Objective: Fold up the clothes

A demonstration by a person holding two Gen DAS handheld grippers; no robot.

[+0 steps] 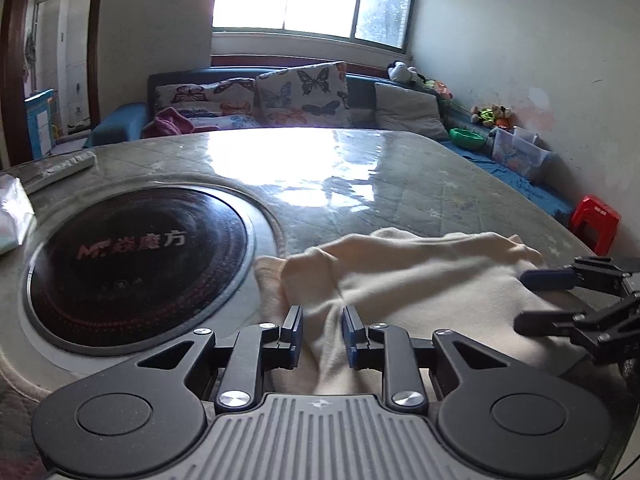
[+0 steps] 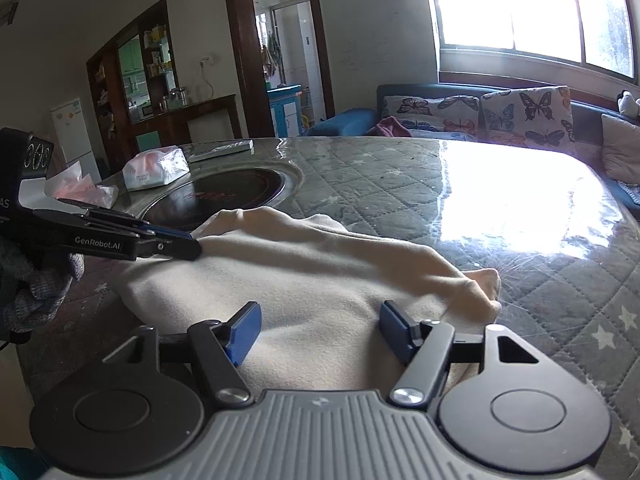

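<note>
left gripper: fingers apart, a cloth ridge sits between them | right gripper: fingers wide apart, over the cloth | cream cloth: bunched on the near part of the quilted table | black round cooktop: beside the cloth | sofa: far back

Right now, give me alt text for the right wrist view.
The open right gripper hovers over a cream garment bunched on a quilted table. The left gripper touches the garment's far left edge, near an inset cooktop.
</note>
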